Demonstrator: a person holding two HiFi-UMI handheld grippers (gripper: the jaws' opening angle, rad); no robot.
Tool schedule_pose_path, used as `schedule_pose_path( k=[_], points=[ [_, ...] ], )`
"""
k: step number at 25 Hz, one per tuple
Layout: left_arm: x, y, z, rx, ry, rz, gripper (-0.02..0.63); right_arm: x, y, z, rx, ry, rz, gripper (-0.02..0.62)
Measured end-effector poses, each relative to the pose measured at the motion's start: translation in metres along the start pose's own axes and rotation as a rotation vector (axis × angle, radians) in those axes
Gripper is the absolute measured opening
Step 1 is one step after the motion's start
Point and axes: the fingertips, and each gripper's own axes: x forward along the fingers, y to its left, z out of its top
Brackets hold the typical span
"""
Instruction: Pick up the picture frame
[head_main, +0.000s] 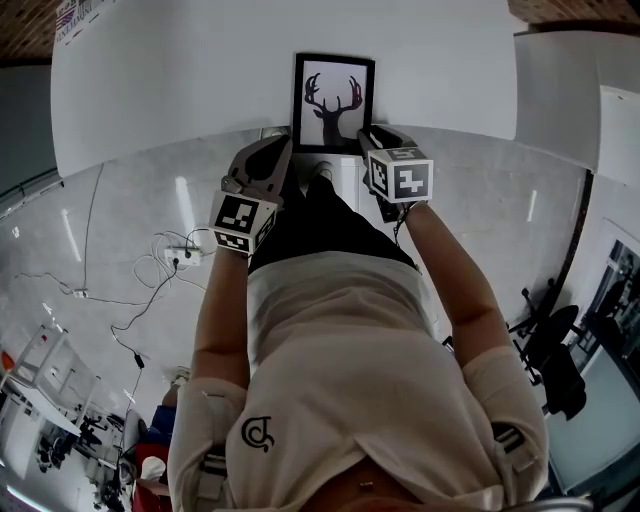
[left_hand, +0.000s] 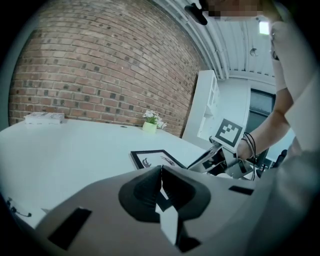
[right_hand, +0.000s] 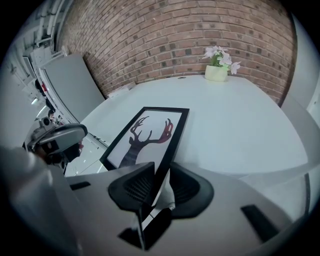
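Note:
The picture frame (head_main: 333, 100), black-edged with a deer silhouette, lies flat on the white table (head_main: 180, 90), its near end at the table's edge. My right gripper (head_main: 378, 140) is at the frame's near right corner. In the right gripper view the frame's (right_hand: 150, 132) right border runs between the jaws of that gripper (right_hand: 161, 181), and a thin gap shows at the right pad (right_hand: 186, 189), so it is open. My left gripper (head_main: 280, 158) hovers just off the frame's near left corner, shut on nothing (left_hand: 161, 184). The frame (left_hand: 155, 159) lies just beyond its tips.
A small potted plant (right_hand: 217, 65) stands at the table's far side by the brick wall. A flat white box (left_hand: 44, 118) lies at the far left of the table. A white cabinet (left_hand: 207, 105) stands beside the table. Cables (head_main: 165, 260) trail on the floor.

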Motion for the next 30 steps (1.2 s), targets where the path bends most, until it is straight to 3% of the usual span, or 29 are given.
schedule_pose_path(
  k=[10,14,20,26,30],
  points=[
    [0.003,-0.002,-0.028,-0.102,0.032,-0.006,0.026,-0.008,0.006,-0.010,-0.003,-0.004,0.016,0.095],
    [0.013,0.000,-0.038,-0.255,0.054,-0.032,0.213,-0.009,0.005,-0.013,0.002,0.001,0.021,0.095],
    [0.030,0.005,-0.051,-0.521,0.063,-0.122,0.293,-0.008,0.005,-0.010,-0.018,-0.005,0.015,0.094],
    [0.054,-0.005,-0.057,-0.826,0.066,-0.315,0.311,-0.007,0.003,-0.006,-0.022,-0.012,0.013,0.091],
    [0.069,-0.016,-0.062,-0.846,0.106,-0.371,0.311,-0.009,0.000,-0.005,-0.018,-0.013,0.019,0.089]
  ],
)
